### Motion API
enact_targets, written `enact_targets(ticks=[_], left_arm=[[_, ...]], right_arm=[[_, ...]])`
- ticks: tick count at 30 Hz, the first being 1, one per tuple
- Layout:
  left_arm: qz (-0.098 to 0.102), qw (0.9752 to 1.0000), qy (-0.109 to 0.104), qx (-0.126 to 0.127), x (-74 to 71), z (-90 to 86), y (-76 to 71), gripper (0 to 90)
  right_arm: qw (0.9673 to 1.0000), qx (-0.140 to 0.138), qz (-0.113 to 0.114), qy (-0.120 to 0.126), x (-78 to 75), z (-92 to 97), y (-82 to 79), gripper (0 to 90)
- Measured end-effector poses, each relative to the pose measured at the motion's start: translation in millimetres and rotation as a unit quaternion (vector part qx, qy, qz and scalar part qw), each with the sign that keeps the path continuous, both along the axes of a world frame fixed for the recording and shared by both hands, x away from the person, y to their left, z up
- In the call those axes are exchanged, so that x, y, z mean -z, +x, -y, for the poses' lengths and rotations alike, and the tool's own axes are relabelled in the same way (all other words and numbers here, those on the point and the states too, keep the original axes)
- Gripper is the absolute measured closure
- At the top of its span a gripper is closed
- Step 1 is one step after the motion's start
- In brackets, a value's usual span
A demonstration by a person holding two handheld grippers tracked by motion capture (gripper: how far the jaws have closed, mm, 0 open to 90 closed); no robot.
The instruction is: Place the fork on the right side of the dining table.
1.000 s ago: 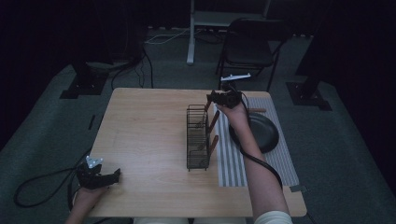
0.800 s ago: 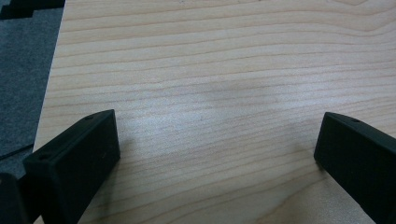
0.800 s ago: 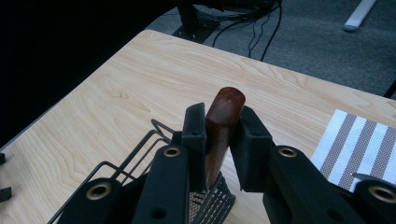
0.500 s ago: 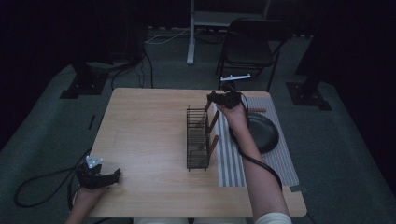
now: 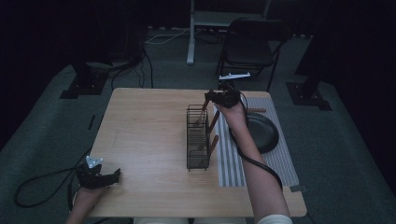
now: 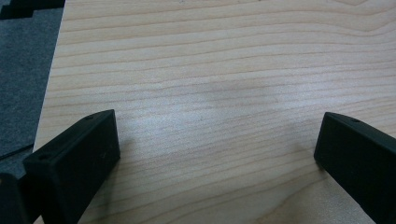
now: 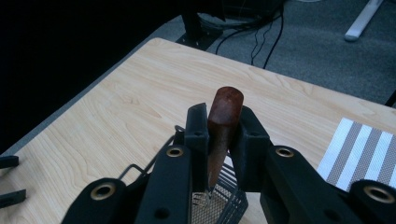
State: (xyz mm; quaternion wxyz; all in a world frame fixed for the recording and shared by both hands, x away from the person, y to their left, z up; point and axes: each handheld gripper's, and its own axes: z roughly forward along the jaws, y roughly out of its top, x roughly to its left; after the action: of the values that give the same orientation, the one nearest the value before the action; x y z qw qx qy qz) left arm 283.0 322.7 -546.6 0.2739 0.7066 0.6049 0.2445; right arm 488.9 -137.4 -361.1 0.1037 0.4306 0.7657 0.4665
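Observation:
My right gripper (image 7: 223, 119) is shut on the brown wooden handle (image 7: 225, 105) of a utensil. The handle stands nearly upright between the pads, its lower end reaching down into a black wire basket (image 7: 219, 205). In the high view this gripper (image 5: 209, 96) hovers over the far end of the basket (image 5: 197, 137), which stands mid-table. Two more wooden handles (image 5: 214, 122) lean out of the basket's right side. My left gripper (image 5: 114, 176) rests at the near left corner of the table, open, with bare wood between its jaws (image 6: 217, 144).
A grey striped mat (image 5: 229, 163) lies right of the basket with a dark round pan (image 5: 261, 133) on it. A brown handle (image 5: 256, 110) lies beyond the pan. A folding chair (image 5: 250, 46) stands behind the table. The table's left half (image 5: 144, 130) is bare wood.

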Motion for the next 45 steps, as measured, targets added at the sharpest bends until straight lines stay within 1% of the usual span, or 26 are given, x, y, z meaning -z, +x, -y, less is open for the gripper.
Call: enact_targets(ticks=[2,5,13,17,22,24,26,36,40,45], left_arm=[[0.0,1.0,0.0,0.0,0.0,0.0,0.0,0.1],[0.0,1.0,0.0,0.0,0.0,0.0,0.0,0.1],[0.0,1.0,0.0,0.0,0.0,0.0,0.0,0.1],[0.0,1.0,0.0,0.0,0.0,0.0,0.0,0.1],[0.0,1.0,0.0,0.0,0.0,0.0,0.1,0.0],[0.0,1.0,0.0,0.0,0.0,0.0,0.1,0.0],[0.001,1.0,-0.001,-0.001,0.1,0.1,0.1,0.1],[0.001,1.0,-0.001,-0.001,0.1,0.1,0.2,0.0],[0.001,1.0,-0.001,-0.001,0.1,0.1,0.2,0.0],[0.001,1.0,-0.001,-0.001,0.1,0.1,0.2,0.0]], right_arm=[[1.0,-0.001,0.005,0.001,-3.7,0.3,-1.4,78.5],[1.0,-0.001,0.007,0.005,-7.8,1.1,-2.7,78.5],[0.9996,0.002,0.024,0.015,-29.6,7.7,-10.9,78.6],[0.9993,0.003,0.03,0.022,-37.3,10.2,-14.4,78.6],[0.9989,0.004,0.04,0.022,-47.4,13.8,-19.3,78.6],[0.9986,0.007,0.045,0.028,-51.4,16.4,-21.6,78.7],[0.9983,0.009,0.047,0.035,-54.9,19.6,-23.5,78.7],[0.9968,0.024,0.064,0.042,-73.3,36.6,-33.8,78.7],[0.9959,0.035,0.072,0.042,-79.9,48.1,-38.5,78.7],[0.9951,0.049,0.071,0.047,-81.6,63.9,-43.6,78.8]])
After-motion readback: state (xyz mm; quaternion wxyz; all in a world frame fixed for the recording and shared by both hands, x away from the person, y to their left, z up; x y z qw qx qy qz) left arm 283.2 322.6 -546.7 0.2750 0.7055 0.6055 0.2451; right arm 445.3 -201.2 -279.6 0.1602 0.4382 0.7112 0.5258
